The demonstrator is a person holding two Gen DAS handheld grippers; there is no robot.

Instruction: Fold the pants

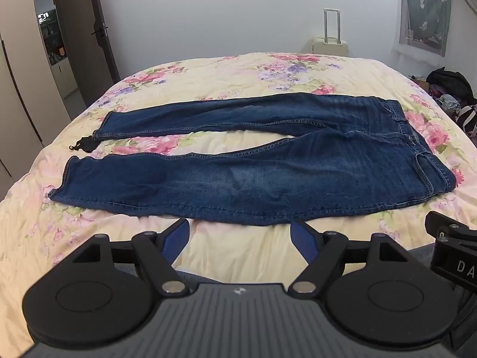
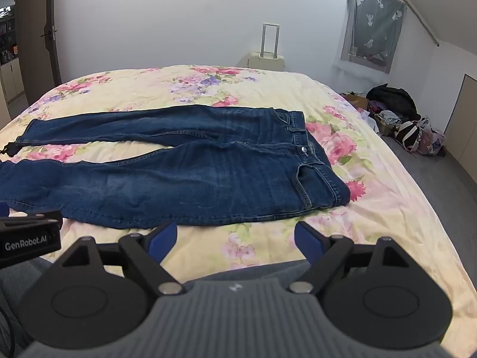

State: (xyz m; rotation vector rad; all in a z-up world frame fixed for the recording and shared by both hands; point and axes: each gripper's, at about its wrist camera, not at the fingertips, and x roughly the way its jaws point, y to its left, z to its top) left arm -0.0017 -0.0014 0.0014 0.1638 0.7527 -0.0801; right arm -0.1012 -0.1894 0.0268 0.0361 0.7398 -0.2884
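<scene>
1. Dark blue denim pants (image 1: 238, 161) spread flat across floral cream quilt (image 1: 208, 71), waistband right, leg hems left, legs parted.
2. Left gripper (image 1: 240, 234) and right gripper (image 2: 235, 235) spread wide, empty, poised just short of near leg edge.
3. Probably heavyish, limp, not slippery; best pinched at near waistband corner and near hem.

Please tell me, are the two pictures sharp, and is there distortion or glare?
Left wrist view: fisheye bends the door frame and bed; the jeans look sharp, lighting soft, no glare. Right wrist view: same bending, dark vignette in the corners, the curtain slightly hazy.
</scene>
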